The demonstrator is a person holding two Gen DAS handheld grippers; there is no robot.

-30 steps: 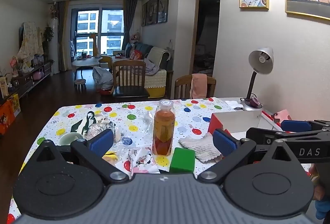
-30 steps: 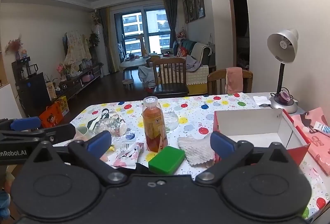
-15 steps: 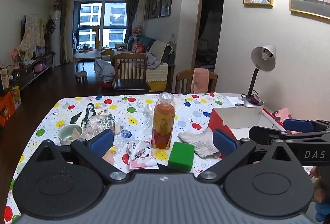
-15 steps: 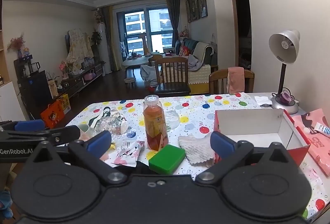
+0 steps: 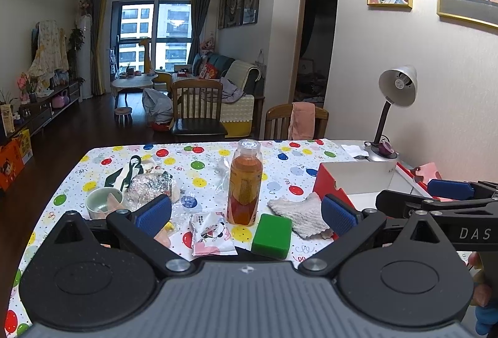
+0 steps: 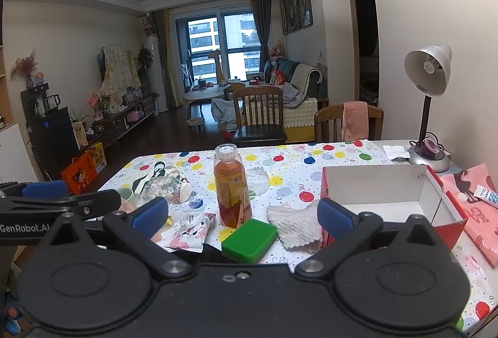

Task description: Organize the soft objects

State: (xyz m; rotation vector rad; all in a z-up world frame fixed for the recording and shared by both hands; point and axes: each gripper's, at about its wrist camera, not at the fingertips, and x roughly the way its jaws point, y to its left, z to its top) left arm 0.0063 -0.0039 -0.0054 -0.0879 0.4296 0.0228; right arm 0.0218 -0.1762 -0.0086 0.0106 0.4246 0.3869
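Green sponge (image 6: 249,240) flat — long axis skewed; tongs (image 6: 242,215) agape.

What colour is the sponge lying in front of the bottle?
Bright green sponge; it shows best in the right wrist view.

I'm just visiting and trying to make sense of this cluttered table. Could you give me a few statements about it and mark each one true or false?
1. The orange drink bottle stands upright with its cap on. True.
2. The white cloth lies inside the red box. False: it lies on the tablecloth beside the box, which looks empty from here.
3. The green sponge is in front of the bottle, on the near side. True.
4. The right gripper is clamped on the sponge. False: its fingers are spread wide and hold nothing.
5. The left gripper is open too. True.
6. The desk lamp lies tipped over. False: it stands upright.
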